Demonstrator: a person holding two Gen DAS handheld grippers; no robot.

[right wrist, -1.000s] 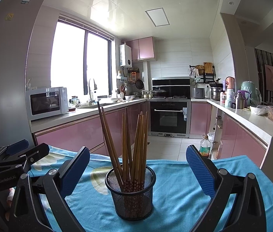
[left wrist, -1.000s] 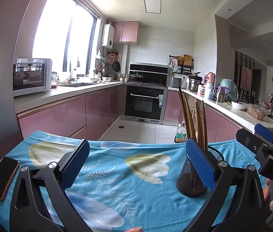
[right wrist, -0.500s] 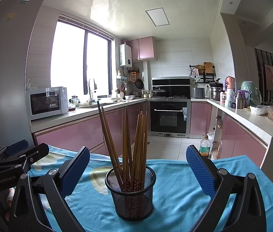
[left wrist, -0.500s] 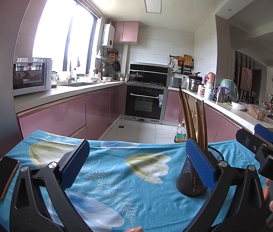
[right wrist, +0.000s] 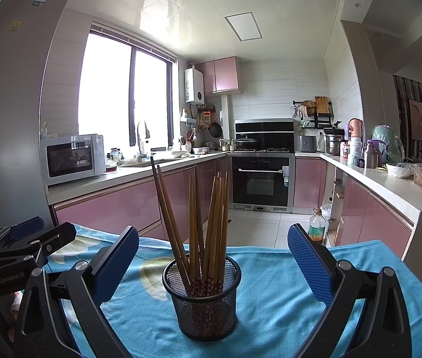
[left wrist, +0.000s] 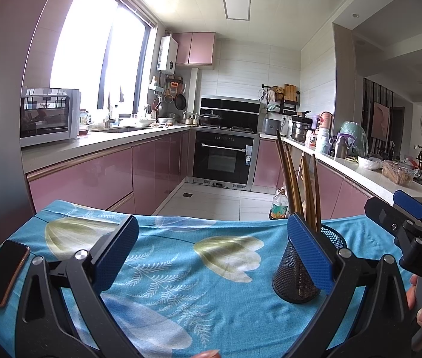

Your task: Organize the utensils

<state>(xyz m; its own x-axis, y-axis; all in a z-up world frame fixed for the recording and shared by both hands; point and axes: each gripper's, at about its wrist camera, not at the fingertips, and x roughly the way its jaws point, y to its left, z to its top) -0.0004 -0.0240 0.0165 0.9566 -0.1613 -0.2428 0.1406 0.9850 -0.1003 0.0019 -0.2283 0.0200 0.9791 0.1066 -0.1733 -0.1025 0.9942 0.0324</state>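
A round black wire-mesh holder (right wrist: 202, 298), packed with slim upright wooden chopsticks (right wrist: 208, 223), stands on the blue floral tablecloth (left wrist: 211, 283) between the wide-spread, empty, blue-textured fingers of the right gripper (right wrist: 212, 264), just behind the equally wide-open left gripper's (left wrist: 212, 253) right finger.

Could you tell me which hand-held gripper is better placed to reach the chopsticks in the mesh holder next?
Probably the right hand-held gripper: open, with the mesh holder and chopsticks centred between its fingers. The left hand-held gripper, also open, faces bare tablecloth, the holder off to its right.
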